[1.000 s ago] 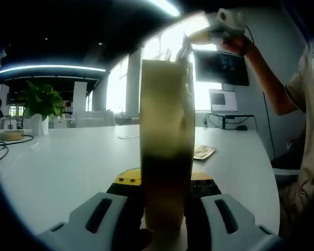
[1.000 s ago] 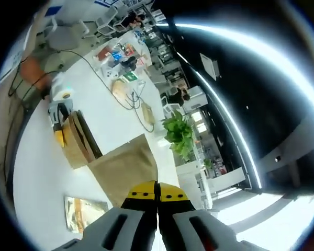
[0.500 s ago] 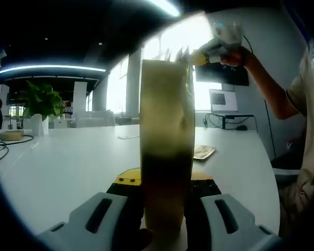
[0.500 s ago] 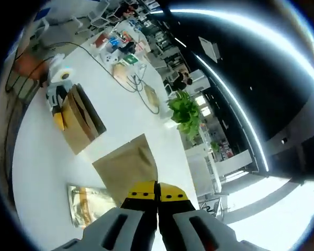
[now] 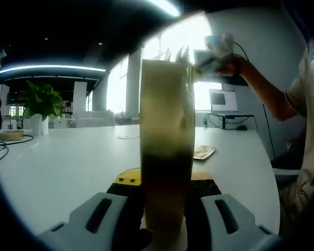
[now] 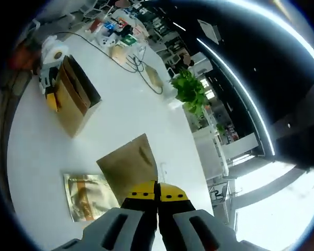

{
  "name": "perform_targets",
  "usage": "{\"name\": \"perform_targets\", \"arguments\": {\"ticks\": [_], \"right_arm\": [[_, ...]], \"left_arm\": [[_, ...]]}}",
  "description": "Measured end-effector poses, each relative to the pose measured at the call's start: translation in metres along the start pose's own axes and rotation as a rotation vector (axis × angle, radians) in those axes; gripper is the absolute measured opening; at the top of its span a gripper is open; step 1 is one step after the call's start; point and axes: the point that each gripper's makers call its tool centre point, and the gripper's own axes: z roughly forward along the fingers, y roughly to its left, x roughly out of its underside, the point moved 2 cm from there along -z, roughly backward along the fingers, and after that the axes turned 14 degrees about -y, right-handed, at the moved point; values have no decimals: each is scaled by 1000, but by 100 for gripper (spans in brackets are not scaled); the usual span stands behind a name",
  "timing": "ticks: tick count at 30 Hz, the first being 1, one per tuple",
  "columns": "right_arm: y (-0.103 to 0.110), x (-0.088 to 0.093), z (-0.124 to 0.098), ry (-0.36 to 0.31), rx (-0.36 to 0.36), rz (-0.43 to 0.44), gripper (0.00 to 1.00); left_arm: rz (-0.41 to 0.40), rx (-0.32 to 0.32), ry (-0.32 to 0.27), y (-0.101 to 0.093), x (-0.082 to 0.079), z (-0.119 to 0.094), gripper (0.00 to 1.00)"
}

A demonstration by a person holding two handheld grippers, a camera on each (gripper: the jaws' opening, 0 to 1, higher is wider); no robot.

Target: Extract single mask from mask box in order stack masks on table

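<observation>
My left gripper (image 5: 165, 184) is shut on the upright kraft mask box (image 5: 166, 141), whose top edge shows several mask edges sticking out. A hand holds my right gripper (image 5: 213, 51) high, just right of the box top, blurred. In the right gripper view, my right gripper (image 6: 157, 191) is shut on a flat brown mask packet (image 6: 126, 166) that hangs above the white table (image 6: 120, 115). Below it a shiny mask packet (image 6: 88, 195) lies on the table. The box (image 6: 75, 95) stands farther off, with the left gripper (image 6: 51, 86) behind it.
A potted plant (image 5: 41, 104) and cables (image 5: 8, 142) are at the table's far left. The shiny packet (image 5: 204, 151) lies right of the box. A monitor (image 5: 222, 99) stands beyond the table, and the person's arm (image 5: 272, 97) crosses the right side. Small items and cables (image 6: 123, 44) crowd the far end.
The right gripper has come down and a little closer to the box top, keeping the brown packet in its jaws. The left gripper and the box have stayed still.
</observation>
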Motion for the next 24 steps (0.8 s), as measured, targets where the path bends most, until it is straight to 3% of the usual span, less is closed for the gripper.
{"name": "perform_targets", "arguments": {"ticks": [8, 12, 24], "right_arm": [[-6, 25, 13, 64, 23, 17, 0], [-7, 30, 18, 64, 26, 41, 0], [-9, 56, 38, 150, 69, 30, 0]], "left_arm": [[0, 1, 0, 0, 0, 0, 19], [0, 0, 0, 0, 0, 1, 19], [0, 0, 0, 0, 0, 1, 19]]}}
